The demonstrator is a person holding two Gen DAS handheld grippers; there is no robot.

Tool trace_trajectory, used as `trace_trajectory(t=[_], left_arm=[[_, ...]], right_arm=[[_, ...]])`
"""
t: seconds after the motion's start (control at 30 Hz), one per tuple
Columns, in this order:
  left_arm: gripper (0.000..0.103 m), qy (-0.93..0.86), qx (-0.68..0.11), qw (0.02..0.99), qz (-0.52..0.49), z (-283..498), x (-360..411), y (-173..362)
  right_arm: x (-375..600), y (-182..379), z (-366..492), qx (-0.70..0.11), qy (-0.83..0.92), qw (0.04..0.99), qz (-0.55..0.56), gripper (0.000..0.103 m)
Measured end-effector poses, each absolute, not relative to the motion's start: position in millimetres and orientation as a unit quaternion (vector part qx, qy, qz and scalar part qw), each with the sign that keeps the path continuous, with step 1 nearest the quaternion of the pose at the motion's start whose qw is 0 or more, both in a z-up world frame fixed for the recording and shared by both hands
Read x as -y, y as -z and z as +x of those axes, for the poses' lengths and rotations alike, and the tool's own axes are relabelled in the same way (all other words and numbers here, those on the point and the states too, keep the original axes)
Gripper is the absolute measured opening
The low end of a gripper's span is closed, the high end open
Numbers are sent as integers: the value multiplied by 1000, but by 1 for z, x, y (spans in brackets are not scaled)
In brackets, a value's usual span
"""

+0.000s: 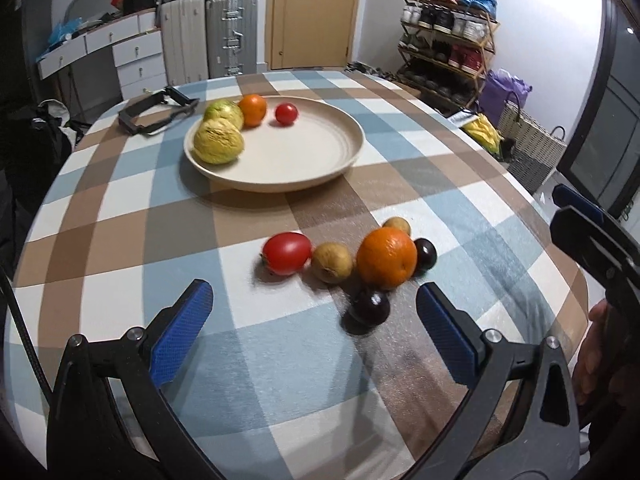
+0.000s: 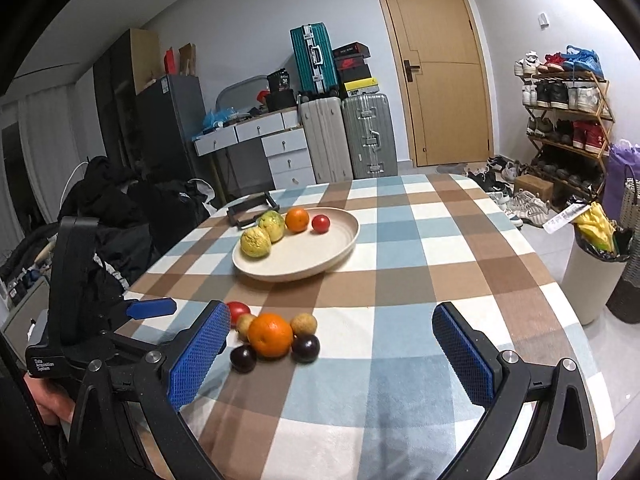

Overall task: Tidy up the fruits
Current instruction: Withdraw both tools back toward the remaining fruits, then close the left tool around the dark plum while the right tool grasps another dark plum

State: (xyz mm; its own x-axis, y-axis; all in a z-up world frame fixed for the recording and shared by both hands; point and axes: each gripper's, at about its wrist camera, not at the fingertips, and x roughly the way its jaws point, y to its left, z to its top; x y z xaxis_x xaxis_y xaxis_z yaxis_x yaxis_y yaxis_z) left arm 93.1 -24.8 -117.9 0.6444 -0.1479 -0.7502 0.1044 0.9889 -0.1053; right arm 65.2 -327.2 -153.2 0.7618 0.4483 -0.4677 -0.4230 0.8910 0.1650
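Wide, empty right fingers (image 2: 208,352) hide part of the red tomato (image 2: 237,309); left fingers (image 1: 188,320) wide too.

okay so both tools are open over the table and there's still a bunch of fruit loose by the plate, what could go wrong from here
1. The loose fruits touch in a tight cluster: grabbing the big orange could nudge a dark plum or the red tomato into rolling across the tablecloth.
2. The plate holds its four fruits crowded at the far-left rim; a fruit dropped there may knock them.
3. The left tool and right tool are close together, so they might collide.
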Motion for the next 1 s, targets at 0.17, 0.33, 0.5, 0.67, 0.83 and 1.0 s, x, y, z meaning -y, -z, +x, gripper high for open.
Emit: trace_trajectory(t=[0.17,0.33,0.5,0.67,0.83,1.0], left_arm=[[94,92,-423,901,-15,96,33,125],[69,117,-440,890,-16,101,38,132],[44,136,-449,882,-27,102,38,137],[21,161,-448,878,-38,101,38,137],[21,165,-448,878,-40,100,36,136],[21,165,-446,879,-42,98,34,136]], right_arm=[[332,159,67,-260,-229,938,26,103],[334,162,70,-267,-229,936,31,103],[336,164,71,-269,-227,935,34,103],[340,166,72,-273,-224,935,39,103],[340,167,73,-276,-226,933,41,103],[339,167,72,-277,-227,933,37,103]])
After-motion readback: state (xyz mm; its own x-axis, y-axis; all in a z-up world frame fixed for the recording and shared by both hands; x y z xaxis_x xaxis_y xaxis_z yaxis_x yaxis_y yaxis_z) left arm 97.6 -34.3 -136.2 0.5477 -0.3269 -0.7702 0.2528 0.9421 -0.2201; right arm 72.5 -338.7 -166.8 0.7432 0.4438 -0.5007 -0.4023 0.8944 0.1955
